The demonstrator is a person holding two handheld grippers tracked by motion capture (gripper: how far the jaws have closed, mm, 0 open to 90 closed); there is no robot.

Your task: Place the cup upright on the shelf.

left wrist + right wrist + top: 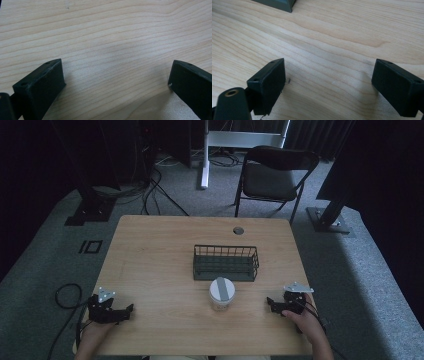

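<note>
A wooden table (150,270) seen from above, in a dim room. Near its middle sits a black wire basket (226,262), long side running left to right; everything below is placed from it. Just in front of the basket, toward the person, stands a small white jar (221,293) with a grey lid, upright, close to the basket but apparently not touching it. Front and right of the basket, the right gripper (274,305) rests low over the table, pointing left toward the jar and nearer to it than the other. Front and well left of the basket, the left gripper (126,312) points right. Both grippers have jaws spread wide, holding nothing, bare wood between them.
</note>
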